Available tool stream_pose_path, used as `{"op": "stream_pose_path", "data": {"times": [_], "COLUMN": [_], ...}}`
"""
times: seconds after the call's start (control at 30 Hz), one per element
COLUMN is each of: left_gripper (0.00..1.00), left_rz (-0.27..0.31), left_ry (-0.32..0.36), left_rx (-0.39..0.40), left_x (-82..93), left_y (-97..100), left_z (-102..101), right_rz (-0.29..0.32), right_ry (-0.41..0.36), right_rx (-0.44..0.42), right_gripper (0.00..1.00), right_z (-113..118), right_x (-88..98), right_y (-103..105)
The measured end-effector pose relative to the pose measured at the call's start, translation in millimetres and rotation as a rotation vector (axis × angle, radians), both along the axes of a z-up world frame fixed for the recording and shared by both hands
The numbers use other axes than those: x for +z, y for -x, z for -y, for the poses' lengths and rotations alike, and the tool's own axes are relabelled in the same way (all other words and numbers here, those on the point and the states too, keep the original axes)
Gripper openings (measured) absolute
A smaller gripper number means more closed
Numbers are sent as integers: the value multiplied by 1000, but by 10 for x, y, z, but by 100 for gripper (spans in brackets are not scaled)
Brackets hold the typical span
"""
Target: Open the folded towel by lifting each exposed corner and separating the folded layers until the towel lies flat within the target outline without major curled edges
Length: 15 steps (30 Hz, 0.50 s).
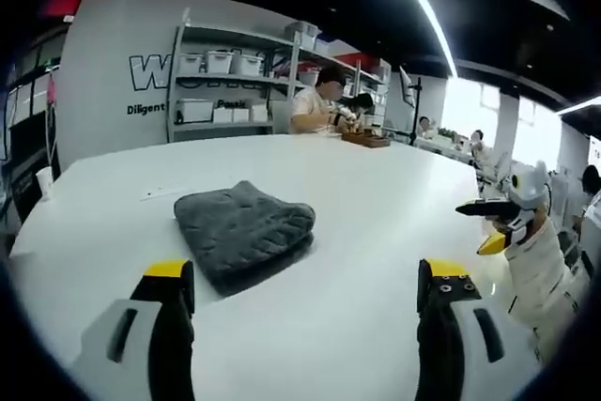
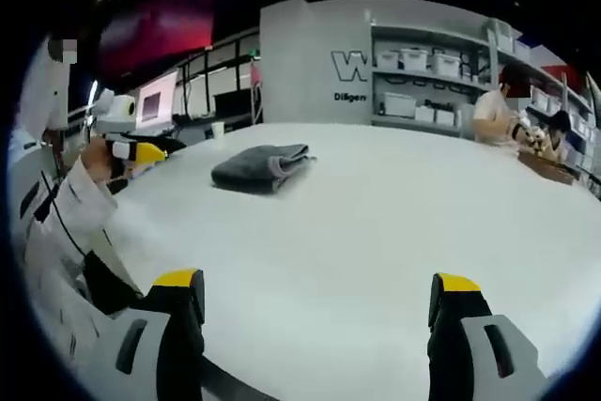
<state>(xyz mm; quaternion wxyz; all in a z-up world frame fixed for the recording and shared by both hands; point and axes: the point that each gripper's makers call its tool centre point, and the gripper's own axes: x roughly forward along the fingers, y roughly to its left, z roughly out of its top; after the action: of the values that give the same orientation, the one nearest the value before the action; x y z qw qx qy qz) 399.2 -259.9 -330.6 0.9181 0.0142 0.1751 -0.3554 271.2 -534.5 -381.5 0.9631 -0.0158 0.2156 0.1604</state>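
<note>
A grey quilted towel (image 1: 242, 227) lies folded on the white table (image 1: 376, 204), its layered edges facing right. My left gripper (image 1: 305, 279) hovers just short of it, open, with nothing between its yellow-tipped jaws. From the right gripper view the towel (image 2: 261, 166) sits well ahead and to the left. My right gripper (image 2: 316, 286) is open over bare table (image 2: 376, 232), far from the towel. It also appears in the left gripper view as the right gripper (image 1: 496, 224), held in a white sleeve at the table's right edge. The left gripper (image 2: 131, 152) appears at the left, near the table's rim.
A paper cup (image 1: 44, 180) stands at the table's far left edge. People sit at the far side beside a wooden tray (image 1: 366, 140). Shelves with white bins (image 1: 221, 63) line the back wall. A white-sleeved arm (image 2: 66, 213) reaches in at the left.
</note>
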Motion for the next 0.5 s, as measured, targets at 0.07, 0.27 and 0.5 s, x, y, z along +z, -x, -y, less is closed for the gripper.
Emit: {"op": "stream_pose_path", "data": {"times": [0.07, 0.27, 0.5], "left_gripper": [99, 99, 94], "left_rz": [13, 19, 34], "left_ry": [-12, -39, -73], "left_rx": [-18, -53, -75], "left_x": [4, -49, -141], "left_y": [-33, -146, -287], "left_z": [73, 308, 523], "right_rz": [0, -3, -6], "right_ry": [-3, -11, -11], "right_rx": [-7, -25, -44], "right_gripper": [99, 99, 99], "right_z": [26, 92, 171], "right_x": [-8, -29, -56], "right_y": [5, 29, 35]}}
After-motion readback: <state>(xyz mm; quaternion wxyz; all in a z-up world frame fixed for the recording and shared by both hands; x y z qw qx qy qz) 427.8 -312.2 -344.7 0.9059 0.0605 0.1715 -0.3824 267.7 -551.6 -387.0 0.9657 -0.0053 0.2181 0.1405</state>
